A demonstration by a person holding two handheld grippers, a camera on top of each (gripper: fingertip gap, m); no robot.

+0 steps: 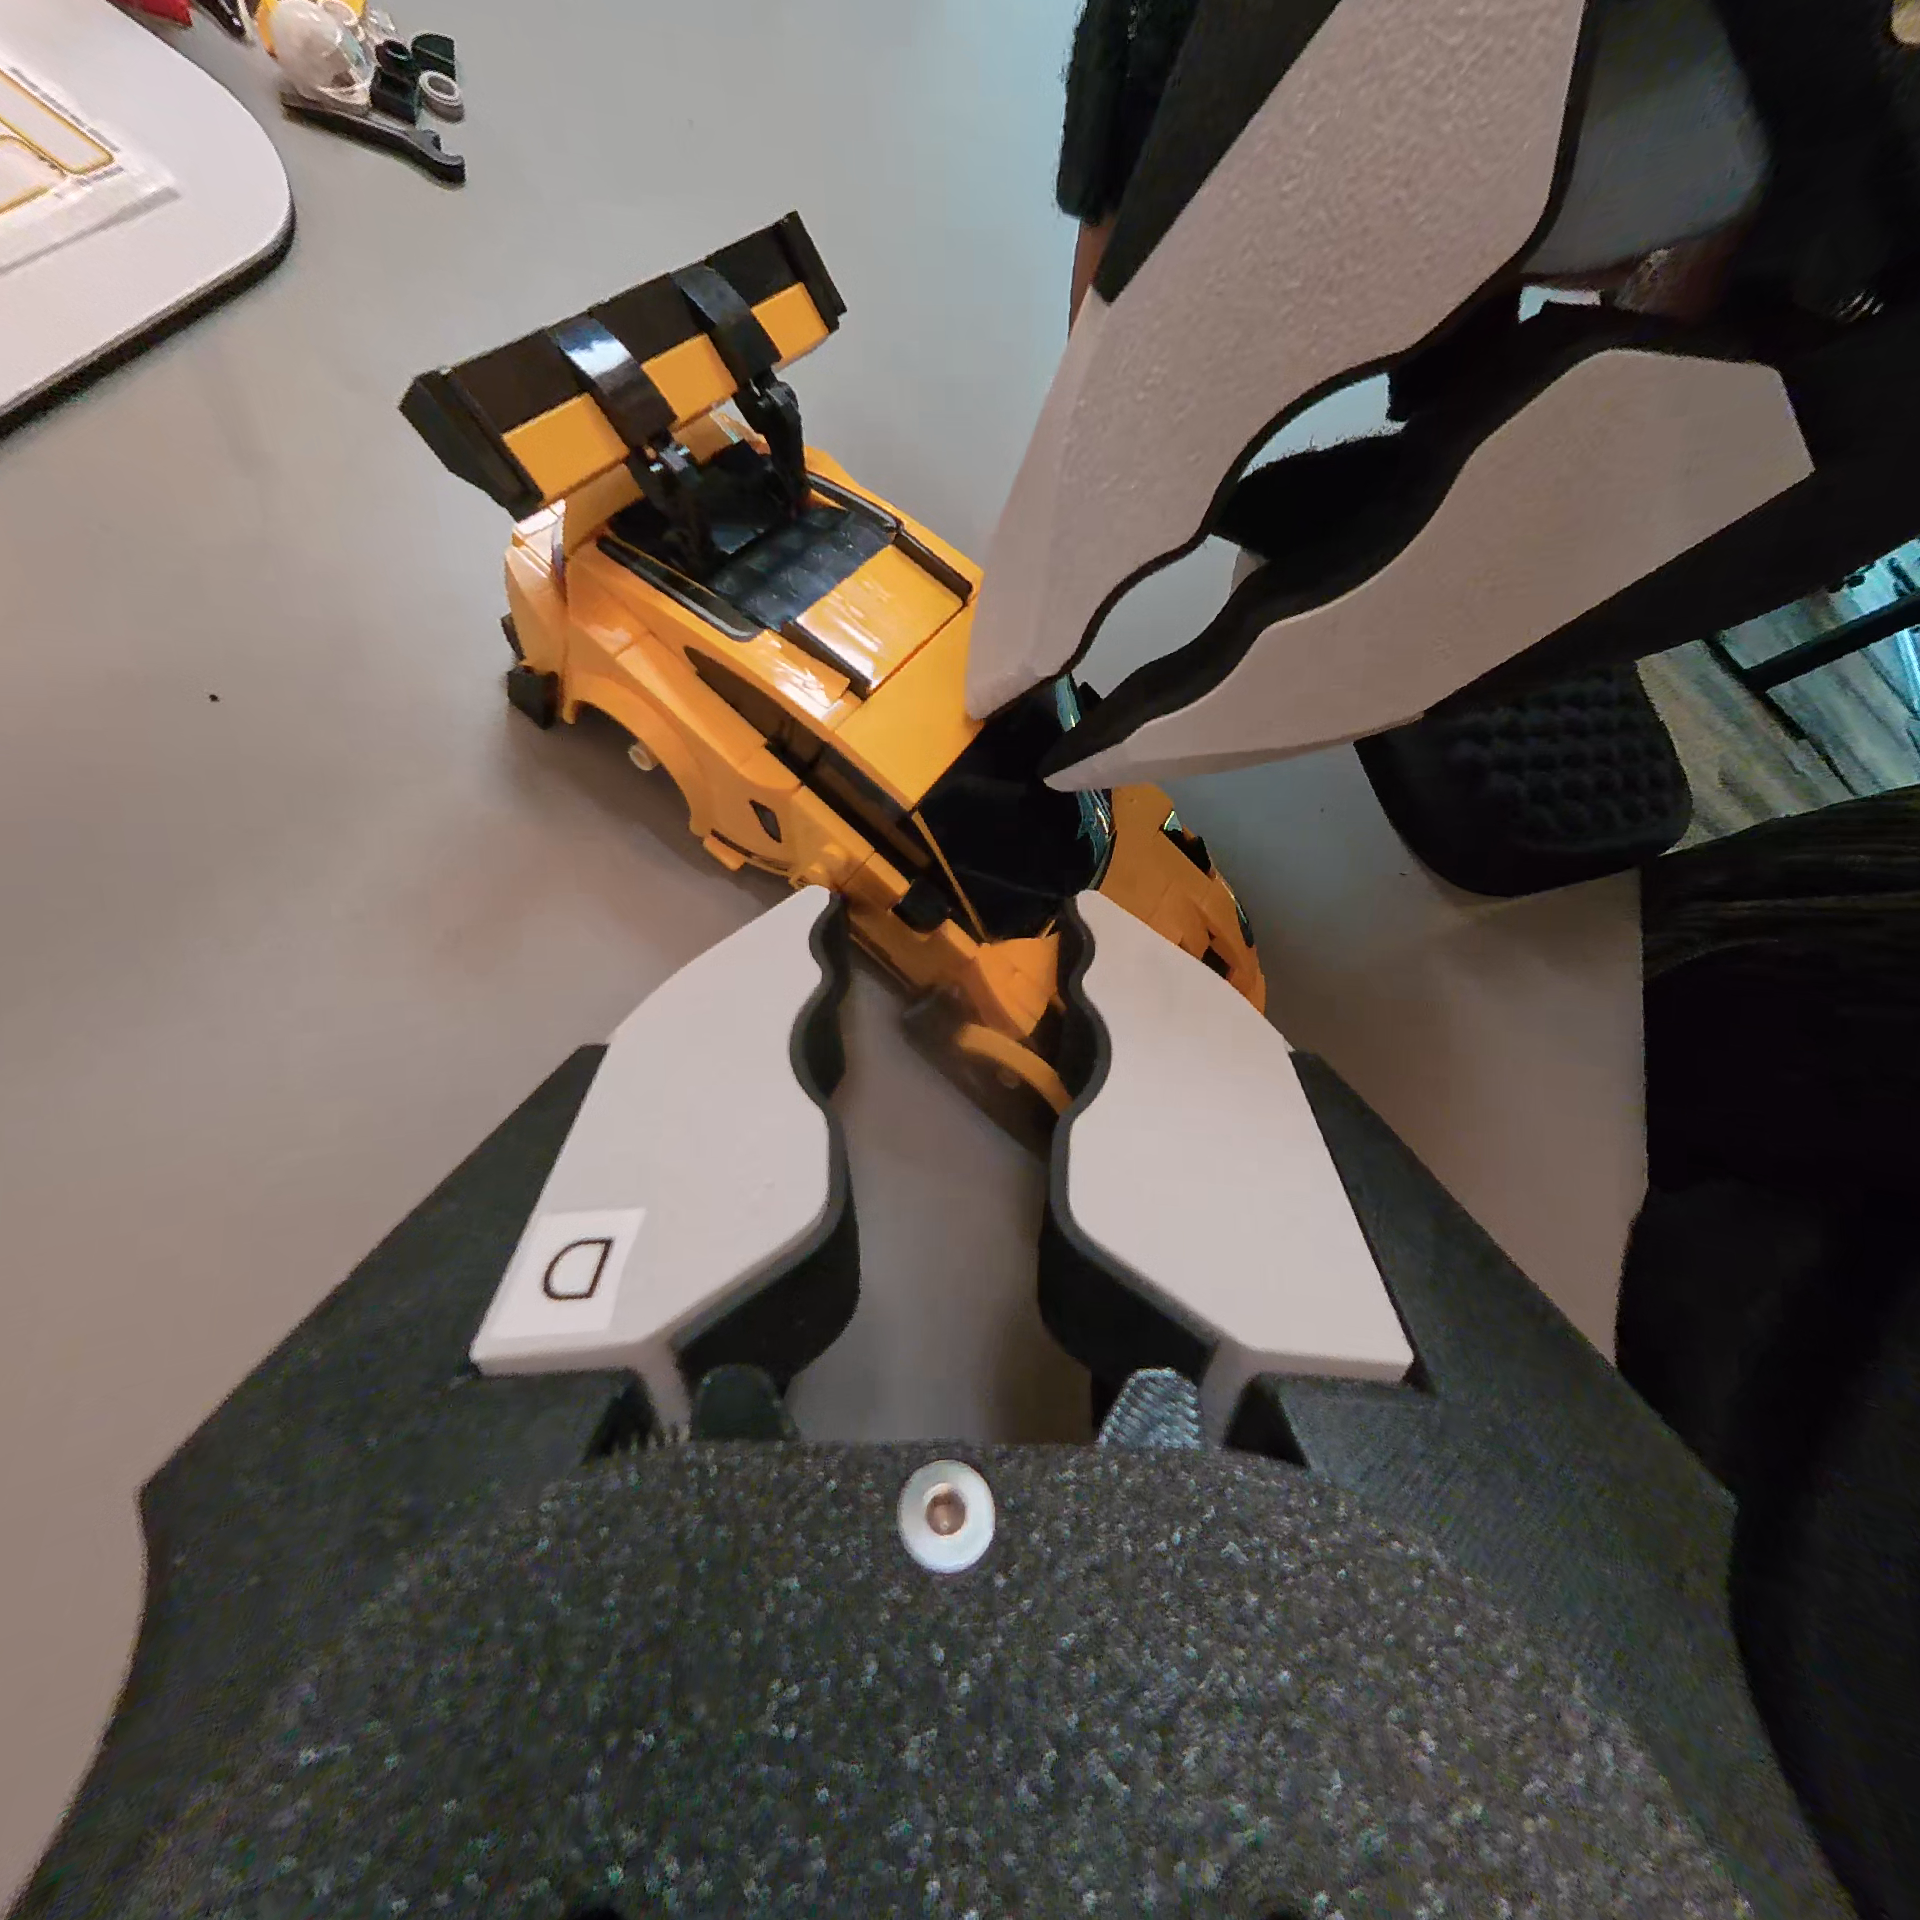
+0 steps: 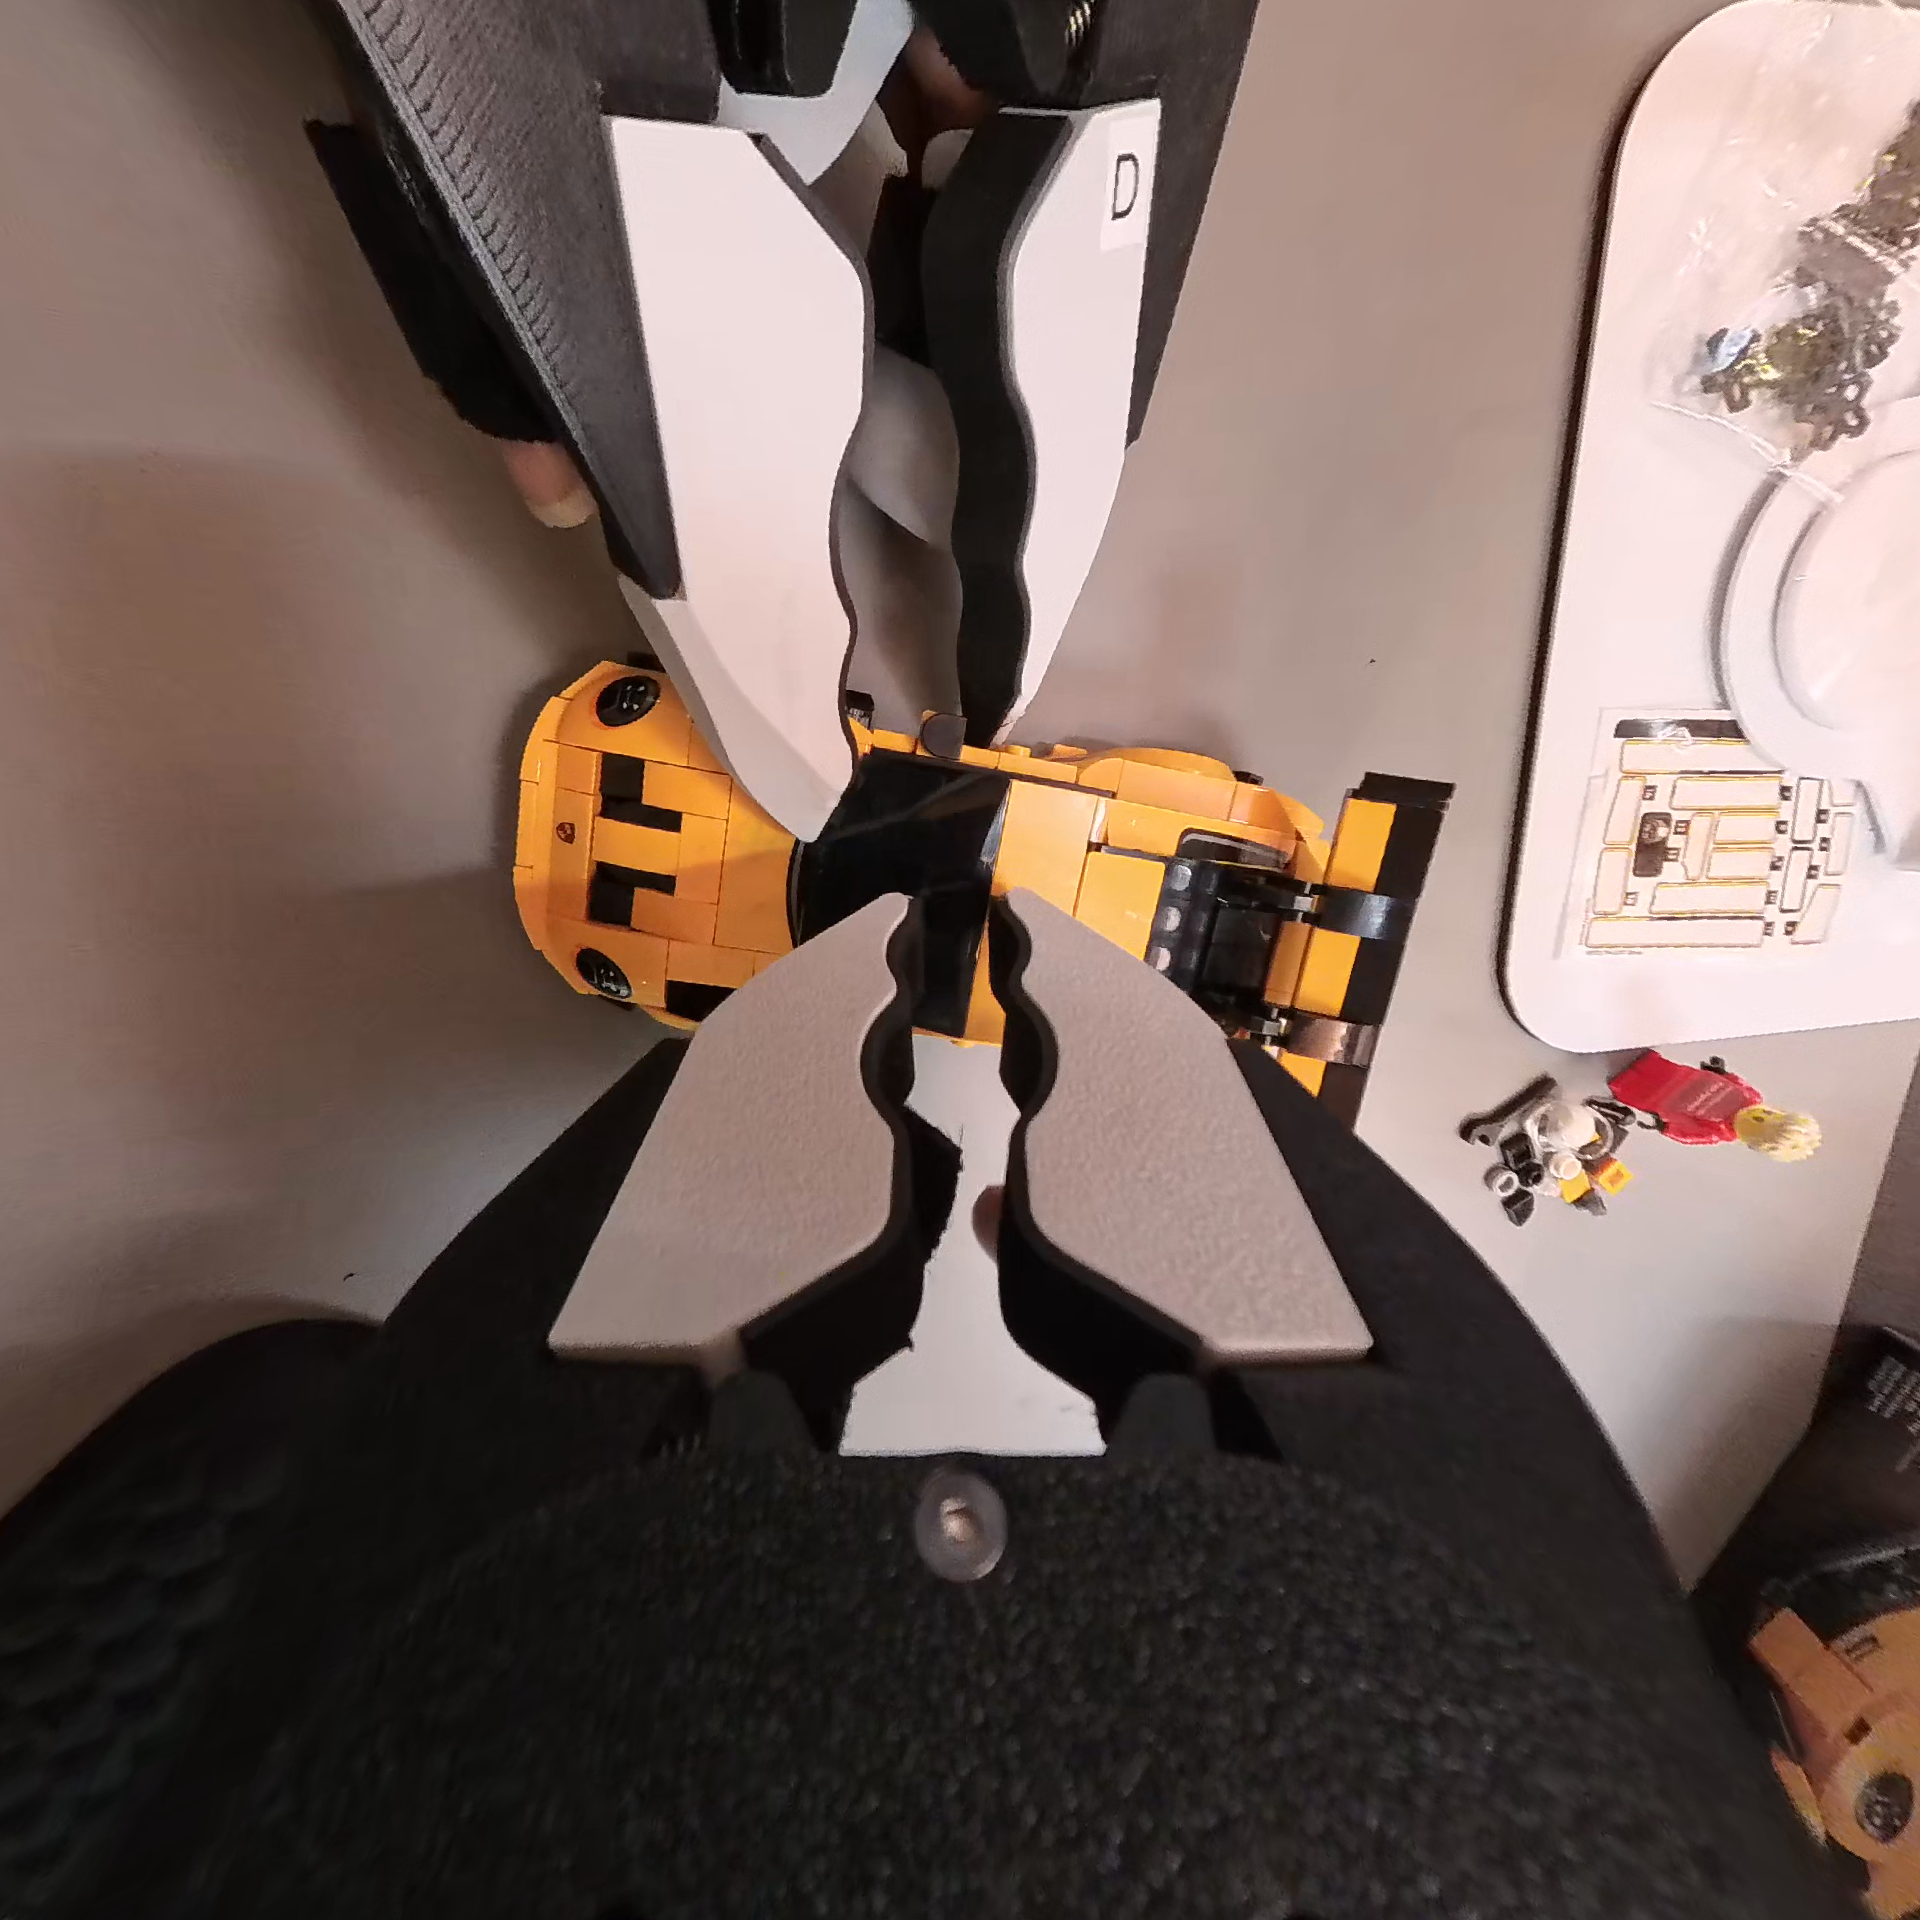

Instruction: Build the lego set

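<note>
**Both tongs at the car's black canopy**

Yellow lego car (image 2: 1049, 873) flat on the grey desk (image 2: 260, 727), long axis crosswise to the right tongs (image 2: 951, 914), nose left, wing right. Right tongs narrowed around the black canopy piece (image 2: 904, 842) from the near side. Left tongs (image 2: 914, 769) reaching in opposite, parted a little, straddling the car's far edge. Equally near. White tray (image 2: 1621, 520) and loose parts (image 2: 1548, 1153) well off right.
</note>
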